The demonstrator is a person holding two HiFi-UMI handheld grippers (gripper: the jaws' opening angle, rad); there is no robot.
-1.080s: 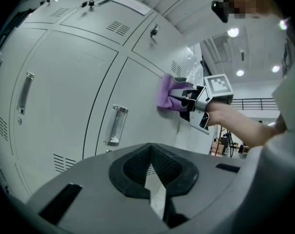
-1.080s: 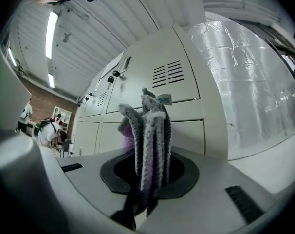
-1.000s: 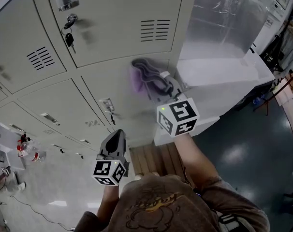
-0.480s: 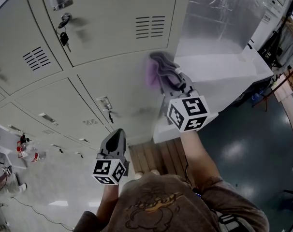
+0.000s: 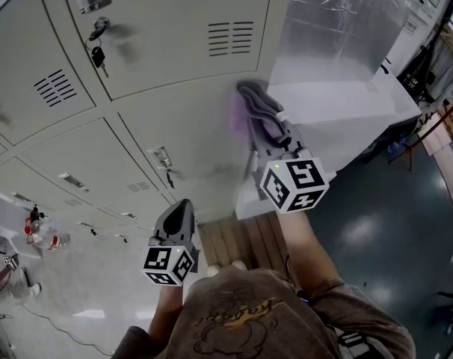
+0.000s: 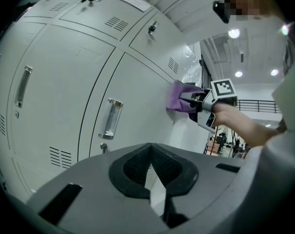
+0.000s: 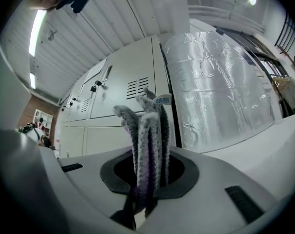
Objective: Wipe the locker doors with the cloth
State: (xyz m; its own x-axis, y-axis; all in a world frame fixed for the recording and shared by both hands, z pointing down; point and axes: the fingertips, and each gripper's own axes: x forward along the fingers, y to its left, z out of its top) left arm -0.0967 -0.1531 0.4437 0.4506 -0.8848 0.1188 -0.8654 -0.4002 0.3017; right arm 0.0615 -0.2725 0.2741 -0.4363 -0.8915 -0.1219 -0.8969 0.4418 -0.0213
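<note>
A purple and grey cloth (image 5: pixel 255 113) is pressed against a pale grey locker door (image 5: pixel 196 137), close to that door's right edge. My right gripper (image 5: pixel 276 134) is shut on the cloth, and its marker cube sits just below. In the right gripper view the cloth's folds (image 7: pixel 147 130) stick up from between the jaws of the right gripper (image 7: pixel 146 182). My left gripper (image 5: pixel 183 205) hangs lower, apart from the lockers, shut with nothing in it. The left gripper view shows the left gripper (image 6: pixel 151 152), with the cloth (image 6: pixel 179 95) and right gripper (image 6: pixel 193 101) beyond it.
The door above has vent slots (image 5: pixel 232 37) and a key (image 5: pixel 98 51) hanging from its lock. A metal handle (image 5: pixel 163 158) is on the wiped door. A foil-wrapped panel (image 5: pixel 339 21) and white ledge (image 5: pixel 346 111) stand right of the lockers. A wooden platform (image 5: pixel 241 244) lies below.
My right gripper has slid the cloth to the right across the door, towards its right edge. The left gripper has stayed where it was.
</note>
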